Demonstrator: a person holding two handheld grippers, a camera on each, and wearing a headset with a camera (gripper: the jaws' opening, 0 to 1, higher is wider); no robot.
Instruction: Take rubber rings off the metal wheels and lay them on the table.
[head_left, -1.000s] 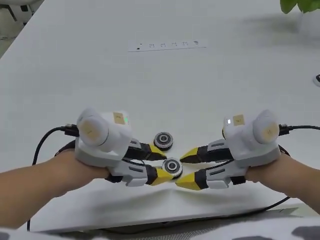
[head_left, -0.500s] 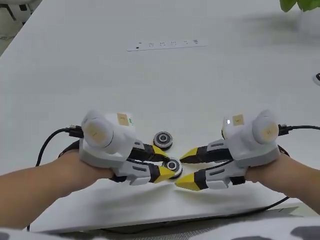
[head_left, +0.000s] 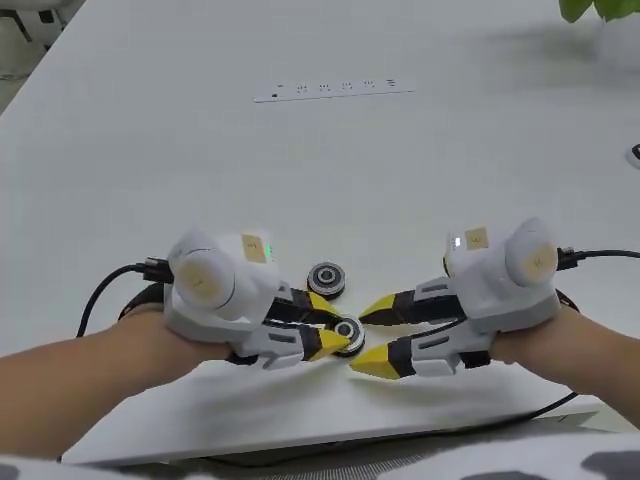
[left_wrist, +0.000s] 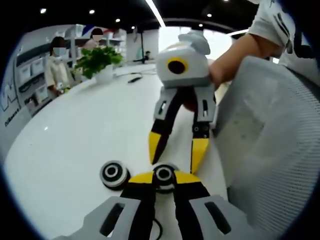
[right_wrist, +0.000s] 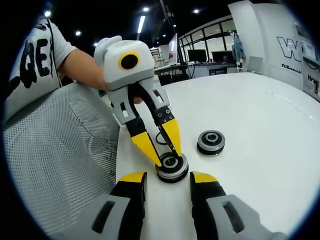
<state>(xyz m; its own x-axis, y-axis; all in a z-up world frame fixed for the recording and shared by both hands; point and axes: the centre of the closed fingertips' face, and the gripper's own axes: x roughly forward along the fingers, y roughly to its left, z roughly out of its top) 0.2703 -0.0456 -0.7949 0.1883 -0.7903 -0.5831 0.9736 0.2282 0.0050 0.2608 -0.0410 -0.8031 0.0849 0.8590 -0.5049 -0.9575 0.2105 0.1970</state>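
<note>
A metal wheel with a black rubber ring (head_left: 347, 333) lies near the table's front edge, between the yellow tips of my left gripper (head_left: 333, 326), which is shut on it. The left gripper view has that wheel (left_wrist: 164, 175) sitting in its own jaws. My right gripper (head_left: 362, 340) faces it from the right, open, its tips just short of the wheel (right_wrist: 172, 167). A second ringed wheel (head_left: 326, 280) lies flat a little farther back, untouched, and appears again (right_wrist: 210, 142) in the right gripper view.
A white power strip (head_left: 330, 90) lies far back on the white table (head_left: 420, 170). Green plant leaves (head_left: 598, 10) hang at the far right corner. Cables trail from both grippers. A grey mesh chair back (right_wrist: 55, 165) stands close behind the table's front edge.
My left gripper has shifted slightly right and its jaws have narrowed onto the near wheel. The right gripper has held still.
</note>
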